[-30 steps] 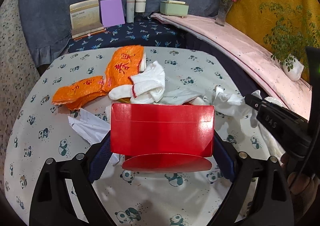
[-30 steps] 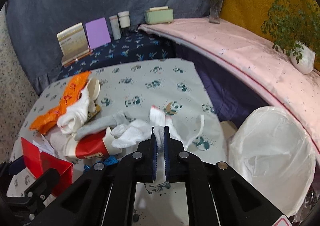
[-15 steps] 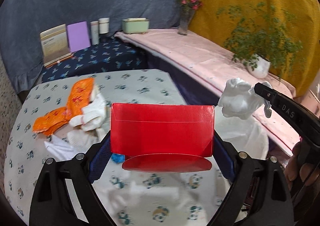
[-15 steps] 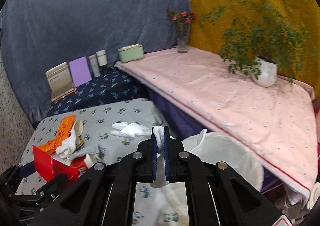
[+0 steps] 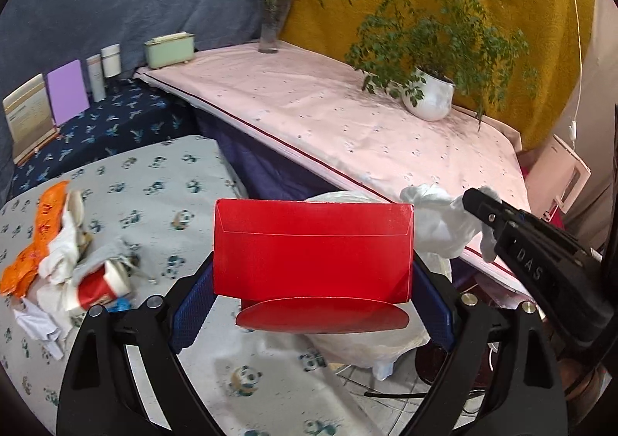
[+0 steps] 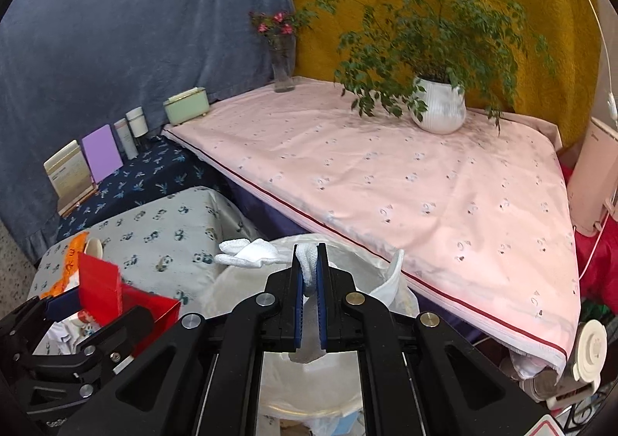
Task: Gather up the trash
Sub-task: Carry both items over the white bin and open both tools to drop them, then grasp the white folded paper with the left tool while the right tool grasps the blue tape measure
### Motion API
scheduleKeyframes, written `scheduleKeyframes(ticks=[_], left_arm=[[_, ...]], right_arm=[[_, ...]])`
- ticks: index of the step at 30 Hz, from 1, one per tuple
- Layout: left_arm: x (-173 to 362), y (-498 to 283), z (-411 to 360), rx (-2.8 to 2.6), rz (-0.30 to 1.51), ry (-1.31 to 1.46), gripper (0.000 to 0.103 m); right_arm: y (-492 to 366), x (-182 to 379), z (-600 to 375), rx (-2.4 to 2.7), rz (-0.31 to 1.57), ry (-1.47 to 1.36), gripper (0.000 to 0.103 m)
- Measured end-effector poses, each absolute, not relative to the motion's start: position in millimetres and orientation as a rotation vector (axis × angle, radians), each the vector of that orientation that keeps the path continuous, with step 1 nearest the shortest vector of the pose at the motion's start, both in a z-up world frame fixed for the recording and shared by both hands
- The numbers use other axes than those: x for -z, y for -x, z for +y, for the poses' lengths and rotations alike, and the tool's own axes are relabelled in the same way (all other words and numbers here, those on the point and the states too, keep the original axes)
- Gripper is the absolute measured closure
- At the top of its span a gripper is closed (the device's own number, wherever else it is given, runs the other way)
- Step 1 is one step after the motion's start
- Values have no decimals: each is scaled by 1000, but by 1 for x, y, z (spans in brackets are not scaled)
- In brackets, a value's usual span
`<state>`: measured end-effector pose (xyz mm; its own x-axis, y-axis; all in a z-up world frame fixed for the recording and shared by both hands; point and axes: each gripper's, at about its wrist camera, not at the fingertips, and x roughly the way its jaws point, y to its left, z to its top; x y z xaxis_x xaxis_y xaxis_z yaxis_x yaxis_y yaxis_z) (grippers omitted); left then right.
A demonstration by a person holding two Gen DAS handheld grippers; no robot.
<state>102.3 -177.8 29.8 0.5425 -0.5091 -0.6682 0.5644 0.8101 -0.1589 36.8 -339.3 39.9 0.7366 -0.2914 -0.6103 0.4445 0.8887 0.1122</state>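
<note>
My left gripper [image 5: 313,277] is shut on a red cardboard box [image 5: 313,246], held above the edge of the panda-cloth table [image 5: 162,181]; it also shows in the right wrist view [image 6: 112,293]. My right gripper [image 6: 308,281] is shut on a crumpled white tissue [image 6: 251,252], held over the white-lined trash bin [image 6: 370,281]. In the left wrist view the tissue [image 5: 440,227] hangs at the right gripper's tip, with the bin's liner [image 5: 370,347] below. Left on the table lie an orange wrapper [image 5: 42,231], white tissues [image 5: 58,262] and a red paper cup [image 5: 100,285].
A pink-covered table [image 6: 405,181] with a potted plant [image 6: 440,107] and flower vase [image 6: 284,69] stands behind the bin. A dark blue shelf [image 6: 146,169] carries boxes, bottles and a green case. A pink appliance [image 6: 595,181] stands at the right.
Both grippers have swung right, away from the trash pile, to the bin. The right gripper has lifted the white tissue off the table. The red box stays in the left gripper.
</note>
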Motion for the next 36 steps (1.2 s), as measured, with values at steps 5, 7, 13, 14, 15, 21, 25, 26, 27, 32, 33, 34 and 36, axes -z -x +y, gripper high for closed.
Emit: scheduleKeyframes(ticks=[5,7,13,14,15,21,25,26,27,32,33,34,36], left_arm=[[-22,-105,-204,665,769,-107,14],[-19,-108,-209,654,769,-105,10],[-17,-114,-205,632,773,-84,8],[-17,-114,-204,624,770,-87,8],[-17,-114,-201,614,765,-89,8],[-23,-118,-182,573,755,-71,8],[-32,-116,-164,538,731,-58,8],[-33,-116,-160,532,728,-56,8],[-35,-115,-154,523,725,-53,8],[-42,-114,-129,477,710,-41,8],[-44,-113,-122,463,706,-40,8],[-45,-114,-116,453,703,-36,8],[-47,-114,-103,431,701,-23,8]], right_arm=[[-38,-29,-353,426,636,-280,95],[-38,-30,-357,441,629,-291,92],[-34,-36,-362,463,595,-290,63],[-33,-37,-361,463,590,-288,61],[-34,-38,-360,462,588,-288,60],[-34,-43,-350,446,580,-278,54],[-35,-49,-336,429,574,-258,51],[-35,-50,-332,425,572,-253,50],[-35,-52,-329,420,571,-250,50],[-38,-60,-308,387,561,-236,49],[-39,-62,-302,378,560,-230,49],[-40,-64,-297,372,560,-225,49],[-42,-66,-287,355,559,-214,48]])
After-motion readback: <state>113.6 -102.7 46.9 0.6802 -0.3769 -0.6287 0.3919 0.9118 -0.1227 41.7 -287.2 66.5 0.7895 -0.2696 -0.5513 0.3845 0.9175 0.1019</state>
